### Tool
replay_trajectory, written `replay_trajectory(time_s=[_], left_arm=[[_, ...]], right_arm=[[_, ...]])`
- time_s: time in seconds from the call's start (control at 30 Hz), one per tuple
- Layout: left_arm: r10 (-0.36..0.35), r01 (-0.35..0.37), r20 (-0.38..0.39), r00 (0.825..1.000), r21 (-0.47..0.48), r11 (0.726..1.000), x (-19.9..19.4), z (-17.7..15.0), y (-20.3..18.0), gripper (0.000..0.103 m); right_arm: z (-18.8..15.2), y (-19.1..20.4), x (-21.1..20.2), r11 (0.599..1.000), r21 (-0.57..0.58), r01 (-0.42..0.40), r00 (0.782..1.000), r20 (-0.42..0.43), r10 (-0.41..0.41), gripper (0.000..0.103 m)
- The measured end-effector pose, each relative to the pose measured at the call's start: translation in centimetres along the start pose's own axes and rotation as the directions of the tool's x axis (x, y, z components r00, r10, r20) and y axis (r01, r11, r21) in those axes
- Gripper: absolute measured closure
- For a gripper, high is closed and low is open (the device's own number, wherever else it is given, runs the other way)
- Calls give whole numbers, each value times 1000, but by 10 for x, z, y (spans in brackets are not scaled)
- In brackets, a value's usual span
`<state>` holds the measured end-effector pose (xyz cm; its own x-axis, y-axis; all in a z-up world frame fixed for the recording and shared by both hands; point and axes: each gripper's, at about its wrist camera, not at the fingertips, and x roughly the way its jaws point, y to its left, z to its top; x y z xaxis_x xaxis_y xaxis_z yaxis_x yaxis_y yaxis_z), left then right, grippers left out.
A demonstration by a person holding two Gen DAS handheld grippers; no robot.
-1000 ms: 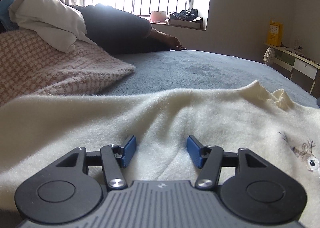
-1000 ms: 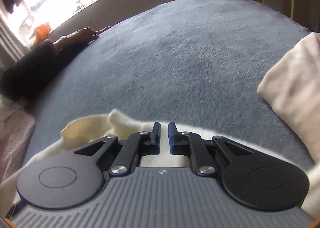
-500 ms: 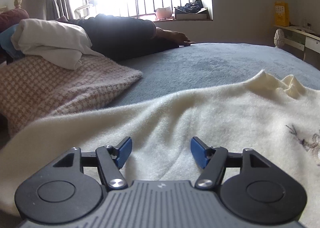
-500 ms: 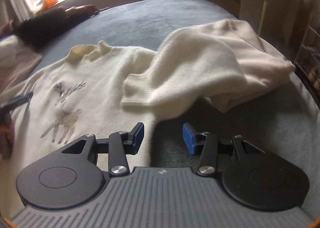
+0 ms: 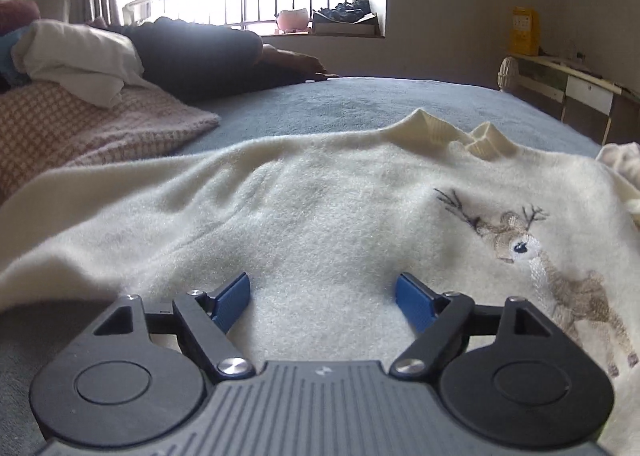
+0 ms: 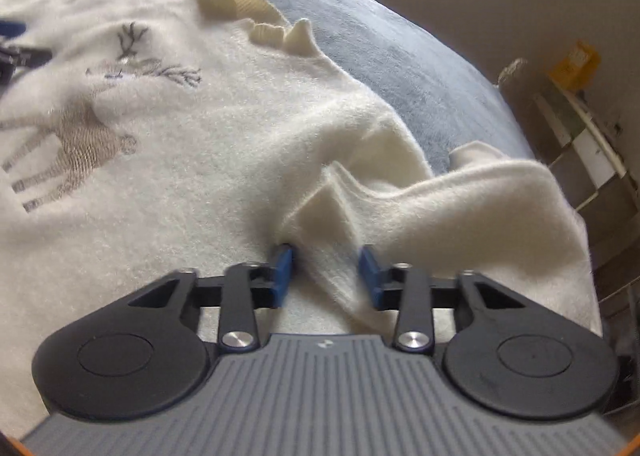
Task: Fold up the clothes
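Note:
A cream sweater (image 5: pixel 320 208) with an embroidered deer (image 5: pixel 532 252) lies front-up on the blue-grey bed cover (image 5: pixel 360 104), its ribbed collar (image 5: pixel 484 140) at the far side. My left gripper (image 5: pixel 322 296) hovers low over the sweater's body, its jaws opening wide, with nothing pinched between them. In the right wrist view the sweater (image 6: pixel 180 160) fills the left side and its sleeve (image 6: pixel 480 208) is bunched at the right. My right gripper (image 6: pixel 326 276) straddles a fold of that sleeve near the cuff. Its jaws are closing and still stand apart around the fold.
A pink checked blanket (image 5: pixel 80 124) with a white cloth (image 5: pixel 76 56) on it sits at the left. A person in dark clothes (image 5: pixel 200 56) lies across the far side of the bed, below the window. A desk (image 5: pixel 580 84) stands past the bed's right edge.
The left gripper slid sideways over the sweater, bringing the deer into view, and its jaws widened. The right gripper rolled, moved onto the bunched sleeve, and went from shut to apart around a fold.

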<state>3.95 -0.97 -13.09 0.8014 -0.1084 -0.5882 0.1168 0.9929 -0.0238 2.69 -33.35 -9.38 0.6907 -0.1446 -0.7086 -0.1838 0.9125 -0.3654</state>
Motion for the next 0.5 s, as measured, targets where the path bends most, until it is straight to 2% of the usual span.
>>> replay_trajectory(time_s=[0.13, 0.23, 0.3, 0.37, 0.5], left_arm=[[-9, 9, 7, 1000, -12, 1000, 0, -3, 2, 19], [0, 0, 12, 1000, -4, 1000, 0, -5, 0, 19], [-1, 1, 12, 1000, -6, 1000, 0, -5, 1, 19], [-2, 2, 12, 1000, -8, 1000, 0, -5, 1, 19], [1, -1, 10, 1000, -6, 1000, 0, -4, 1, 19]], right_arm=[[11, -55, -56, 983, 176, 47, 990, 125, -70, 96], [15, -116, -121, 933, 354, 66, 957, 243, -160, 96], [8, -161, -163, 867, 498, 34, 930, 301, -209, 96], [-7, -201, -199, 792, 611, 4, 912, 323, -254, 96], [-65, -254, -231, 617, 787, -34, 904, 287, -316, 97]])
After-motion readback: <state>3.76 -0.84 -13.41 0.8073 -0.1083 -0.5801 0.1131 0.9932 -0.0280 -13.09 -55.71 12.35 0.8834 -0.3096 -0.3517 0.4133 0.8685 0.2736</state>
